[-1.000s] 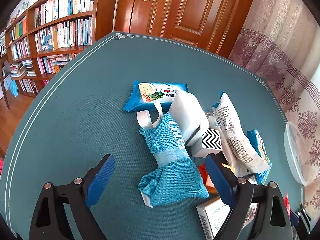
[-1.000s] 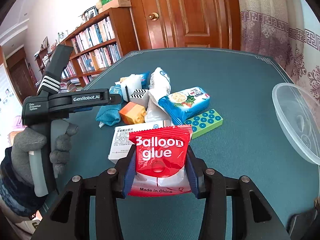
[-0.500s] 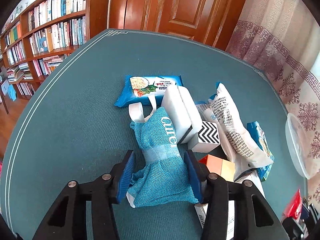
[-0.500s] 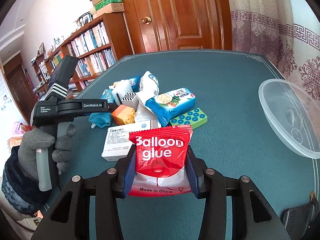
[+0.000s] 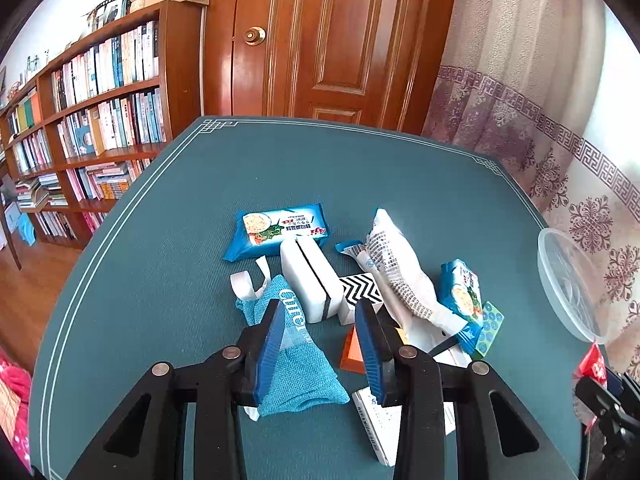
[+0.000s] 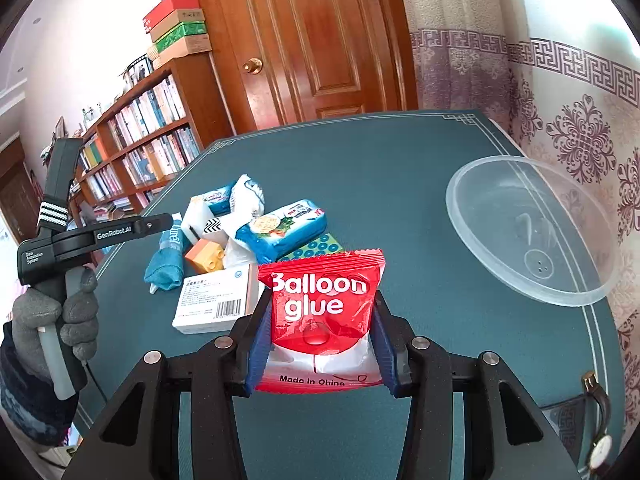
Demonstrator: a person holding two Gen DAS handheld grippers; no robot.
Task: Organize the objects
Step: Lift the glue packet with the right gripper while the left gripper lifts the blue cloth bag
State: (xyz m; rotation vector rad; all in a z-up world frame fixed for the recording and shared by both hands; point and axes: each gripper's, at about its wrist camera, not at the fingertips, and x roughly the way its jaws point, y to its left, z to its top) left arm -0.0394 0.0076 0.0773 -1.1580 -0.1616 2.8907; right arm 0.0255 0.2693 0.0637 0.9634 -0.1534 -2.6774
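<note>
A panelled wooden door point(image 5: 332, 40) of warm reddish brown stands shut at the far end of the room, its round brass knob point(image 5: 252, 36) on the left edge. Left of the door runs a tall wooden bookcase point(image 5: 92, 120), shelves packed with upright books and some stacked flat lower down; a few boxes point(image 6: 178, 26), red, tan and green, are piled on its top. Right of the door hangs a pale curtain point(image 5: 540, 128) with a purple key-pattern band and floral medallions. Daylight glows through it. Below the bookcase the floor point(image 5: 24, 280) is polished wood. The wall point(image 6: 80, 40) above the bookcase is plain white.
</note>
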